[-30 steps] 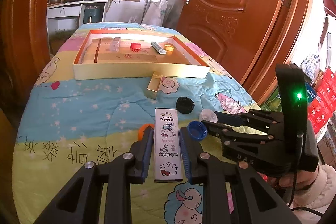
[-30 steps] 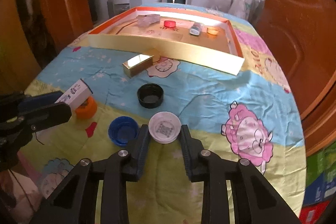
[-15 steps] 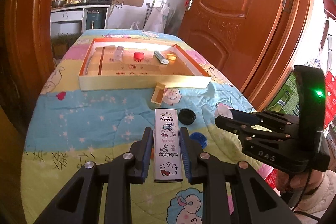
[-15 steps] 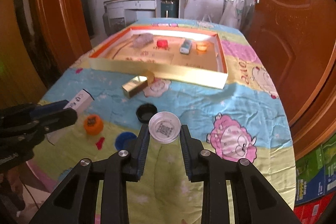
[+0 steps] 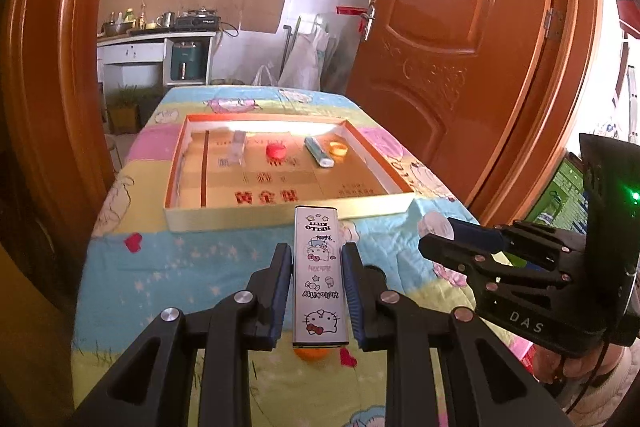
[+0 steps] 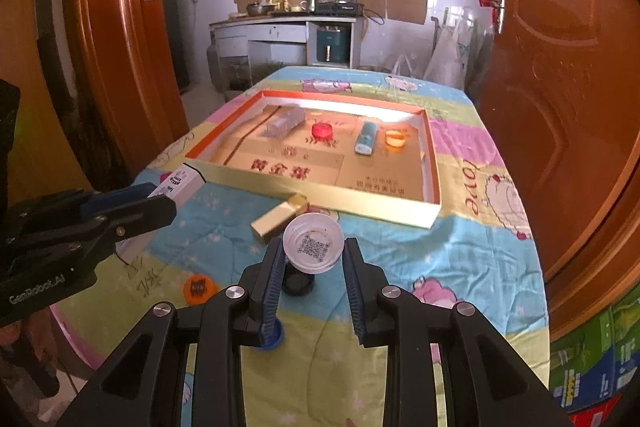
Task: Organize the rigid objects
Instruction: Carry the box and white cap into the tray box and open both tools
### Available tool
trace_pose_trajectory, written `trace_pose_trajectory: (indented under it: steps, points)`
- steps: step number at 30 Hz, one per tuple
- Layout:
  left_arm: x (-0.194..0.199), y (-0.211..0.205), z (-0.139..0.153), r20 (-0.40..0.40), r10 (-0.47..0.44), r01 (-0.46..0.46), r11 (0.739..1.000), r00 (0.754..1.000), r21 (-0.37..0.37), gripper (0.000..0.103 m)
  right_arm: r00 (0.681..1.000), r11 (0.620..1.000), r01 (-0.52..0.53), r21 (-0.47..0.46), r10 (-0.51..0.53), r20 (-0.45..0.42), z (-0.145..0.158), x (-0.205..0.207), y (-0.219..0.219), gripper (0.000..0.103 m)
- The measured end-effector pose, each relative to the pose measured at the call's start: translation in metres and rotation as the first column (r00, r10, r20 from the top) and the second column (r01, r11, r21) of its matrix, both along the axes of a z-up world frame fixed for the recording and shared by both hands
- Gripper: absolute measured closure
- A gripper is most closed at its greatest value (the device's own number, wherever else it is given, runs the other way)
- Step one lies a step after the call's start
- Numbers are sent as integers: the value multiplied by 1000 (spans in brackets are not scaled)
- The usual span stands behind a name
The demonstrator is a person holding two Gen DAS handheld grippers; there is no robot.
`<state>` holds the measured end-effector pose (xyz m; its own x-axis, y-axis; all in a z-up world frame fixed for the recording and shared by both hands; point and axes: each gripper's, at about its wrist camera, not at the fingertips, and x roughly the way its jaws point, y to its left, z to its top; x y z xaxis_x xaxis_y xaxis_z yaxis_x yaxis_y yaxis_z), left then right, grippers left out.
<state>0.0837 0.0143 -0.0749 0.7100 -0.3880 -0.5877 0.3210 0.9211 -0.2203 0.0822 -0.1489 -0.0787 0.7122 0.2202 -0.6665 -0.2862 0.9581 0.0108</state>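
My left gripper is shut on a long white Hello Kitty box, held lengthwise above the bedspread. In the right wrist view that box sticks out of the left gripper at the left. My right gripper is shut on a white round cap with a QR code inside, lifted off the cloth. From the left wrist view the right gripper hangs at the right with the cap at its tips. Ahead lies the shallow orange-rimmed tray, also seen from the right wrist.
The tray holds a clear box, a red cap, a blue-white tube and an orange ring. On the cartoon bedspread lie a gold box, a black cap, an orange cap and a blue cap. Wooden doors flank the table.
Both grippers have risen with their loads: the Hello Kitty box and the white cap have come up off the bedspread, and the caps left on the cloth now sit lower in view.
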Motion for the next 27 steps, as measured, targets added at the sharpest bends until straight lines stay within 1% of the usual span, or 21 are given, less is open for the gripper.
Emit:
trace_pose_trajectory:
  steps: [9, 15, 21, 27]
  points:
    - [25, 4, 5, 1, 27, -27, 1000, 1000, -6, 77, 1000, 1000, -11, 20, 10, 15, 10, 21, 1, 73]
    - [45, 9, 5, -11, 53, -53, 999, 999, -6, 77, 1000, 999, -20, 38, 20, 9, 12, 41, 2, 73]
    - [66, 13, 1, -28, 75, -75, 997, 997, -3, 77, 1000, 999, -31, 41, 31, 4, 10, 64, 5, 73]
    - [89, 20, -8, -60, 111, -111, 994, 992, 1, 77, 999, 998, -36, 53, 37, -24, 5, 91, 5, 73]
